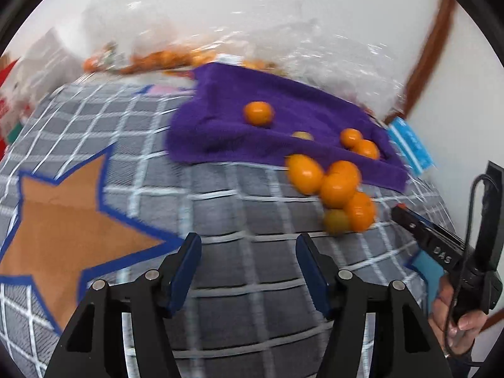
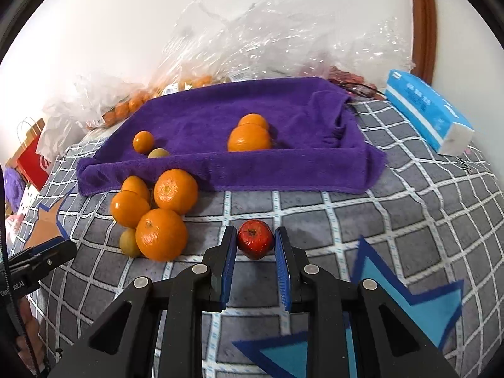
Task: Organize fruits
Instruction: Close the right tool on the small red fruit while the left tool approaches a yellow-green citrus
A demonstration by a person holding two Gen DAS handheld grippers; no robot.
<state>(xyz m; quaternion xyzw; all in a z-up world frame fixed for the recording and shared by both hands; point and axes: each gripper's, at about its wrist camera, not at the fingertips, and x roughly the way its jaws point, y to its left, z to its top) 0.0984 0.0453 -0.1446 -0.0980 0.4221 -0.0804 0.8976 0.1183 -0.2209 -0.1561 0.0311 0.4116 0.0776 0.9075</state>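
My right gripper (image 2: 255, 233) is shut on a small red apple (image 2: 254, 243), low over the grey checked mat (image 2: 409, 189). Left of it lies a cluster of oranges (image 2: 160, 233) with a small greenish fruit (image 2: 129, 242), just in front of a purple towel (image 2: 204, 116). On the towel rest two oranges (image 2: 249, 137), a small orange (image 2: 143, 141) and a yellowish fruit (image 2: 158, 153). My left gripper (image 1: 249, 241) hangs open over the mat with nothing between its fingers; the orange cluster (image 1: 338, 189) lies ahead to its right, at the edge of the towel (image 1: 283, 107).
Crinkled clear plastic bags (image 2: 252, 31), some holding small oranges (image 2: 132, 104), are heaped against the white wall behind the towel. A blue tissue pack (image 2: 428, 116) lies at the right, a red paper bag (image 2: 31, 163) at the far left. A brown star (image 1: 63, 220) is printed on the mat.
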